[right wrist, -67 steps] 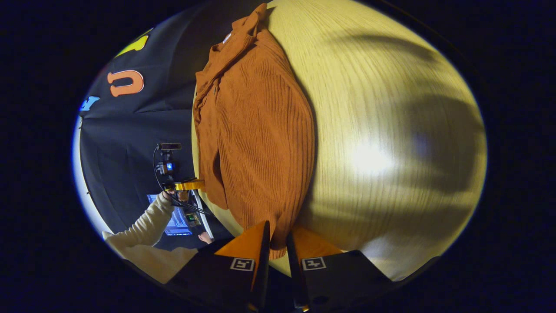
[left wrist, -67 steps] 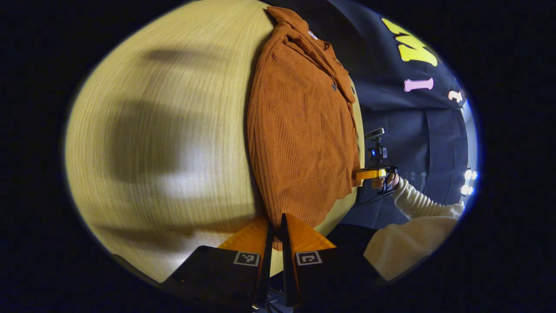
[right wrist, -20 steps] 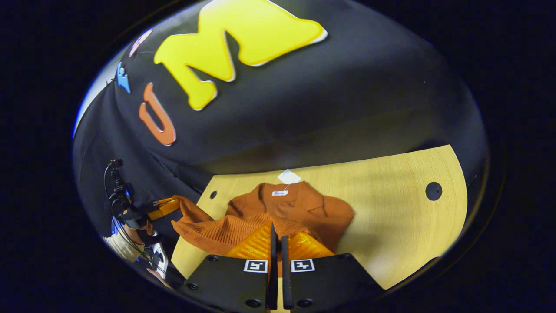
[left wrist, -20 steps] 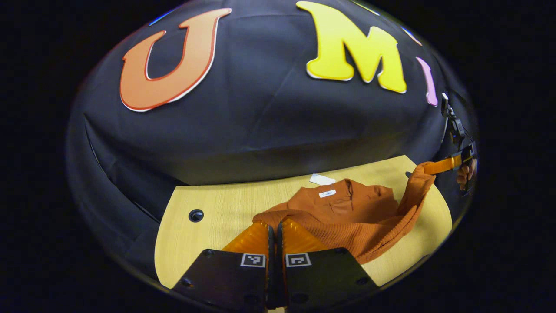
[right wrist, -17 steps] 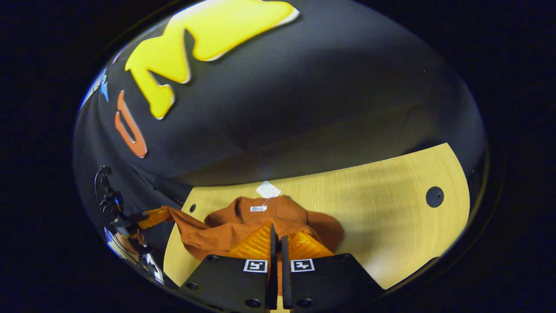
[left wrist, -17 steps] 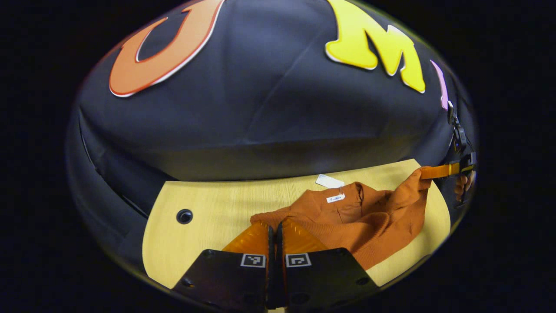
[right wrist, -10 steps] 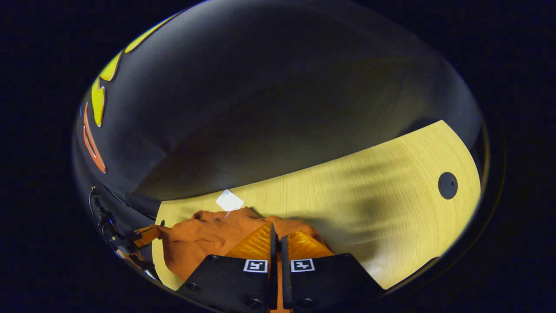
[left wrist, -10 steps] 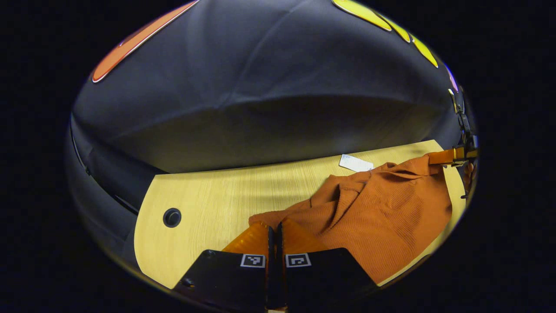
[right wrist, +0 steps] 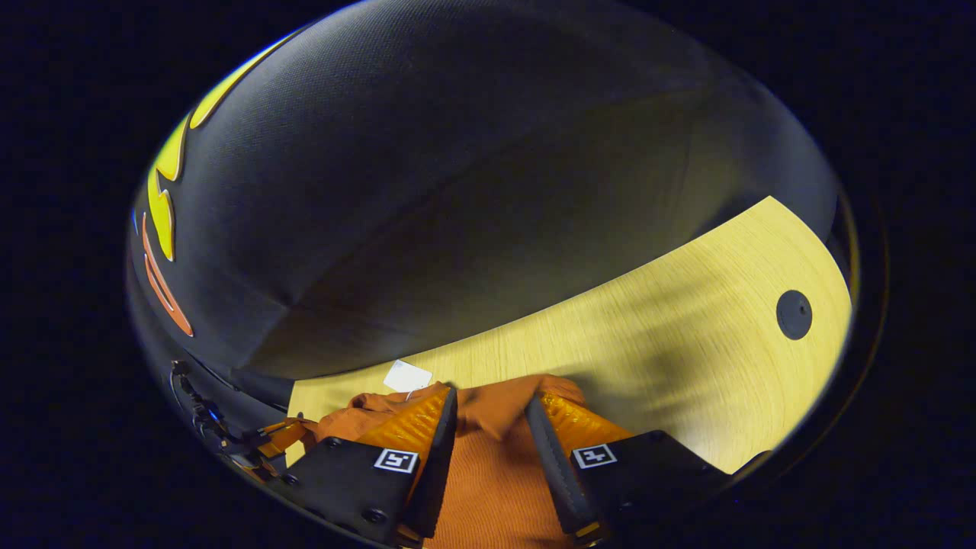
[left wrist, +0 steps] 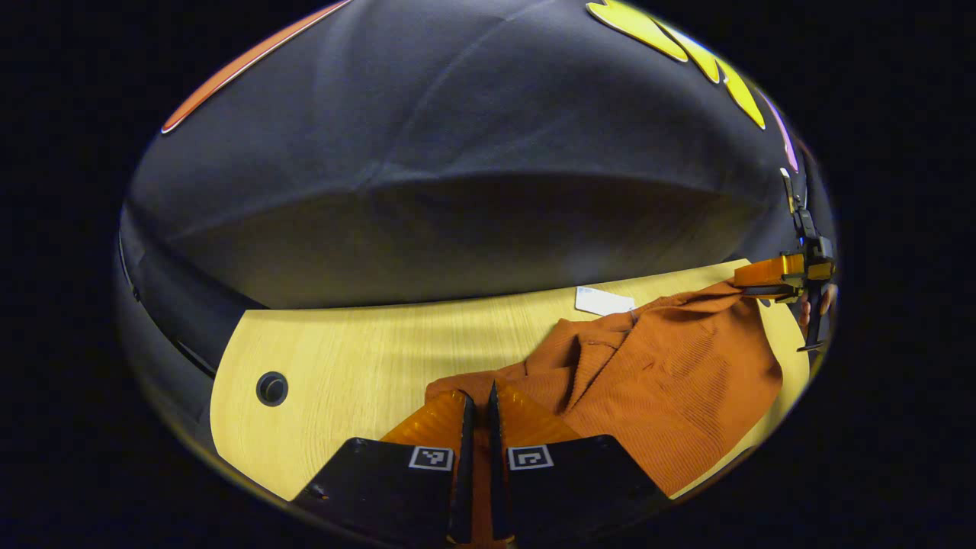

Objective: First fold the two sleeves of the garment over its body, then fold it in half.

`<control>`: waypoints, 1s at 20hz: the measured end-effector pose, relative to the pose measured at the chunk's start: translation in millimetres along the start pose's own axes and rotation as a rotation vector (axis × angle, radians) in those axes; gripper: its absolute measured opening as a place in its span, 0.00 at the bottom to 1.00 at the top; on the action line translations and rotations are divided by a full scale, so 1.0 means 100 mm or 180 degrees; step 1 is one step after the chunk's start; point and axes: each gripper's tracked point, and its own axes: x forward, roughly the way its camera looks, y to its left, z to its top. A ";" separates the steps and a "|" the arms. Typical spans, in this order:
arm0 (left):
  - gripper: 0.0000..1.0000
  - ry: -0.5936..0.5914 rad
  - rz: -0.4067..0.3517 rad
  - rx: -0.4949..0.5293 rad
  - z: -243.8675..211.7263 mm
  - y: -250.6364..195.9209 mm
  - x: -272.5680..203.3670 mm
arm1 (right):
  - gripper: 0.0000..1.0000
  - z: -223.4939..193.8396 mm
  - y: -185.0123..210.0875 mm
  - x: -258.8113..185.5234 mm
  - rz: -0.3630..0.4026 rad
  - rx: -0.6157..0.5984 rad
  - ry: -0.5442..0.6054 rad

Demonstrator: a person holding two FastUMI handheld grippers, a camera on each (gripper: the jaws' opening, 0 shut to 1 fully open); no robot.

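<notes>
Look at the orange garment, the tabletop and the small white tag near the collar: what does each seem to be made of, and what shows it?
Garment: a soft ribbed knit, probably wool or cotton; fine parallel ribs, limp folds, matt.
Tabletop: pale wood or wood-look laminate; straight grain lines, smooth with a slight sheen.
Tag: likely paper or thin card; flat, white, crisp edges.

We see black housings at the bottom of both views, each left gripper (left wrist: 478, 396) and right gripper (right wrist: 492, 415) finger base bearing a white square marker; round screws dot the lower edges.
</notes>
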 end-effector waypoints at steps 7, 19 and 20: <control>0.75 -0.0013 -0.0395 0.0007 0.01 -0.29 0.10 | 0.78 0.17 0.05 -0.14 0.0014 -0.0029 -0.0152; 0.99 -0.0997 0.0403 -0.0442 0.67 0.08 -0.68 | 0.93 0.51 0.62 -1.75 -0.0171 -0.0991 -0.0935; 0.99 -0.1120 0.0475 -0.0358 0.71 0.11 -0.81 | 0.97 0.49 0.70 -1.94 -0.0159 -0.1063 -0.1022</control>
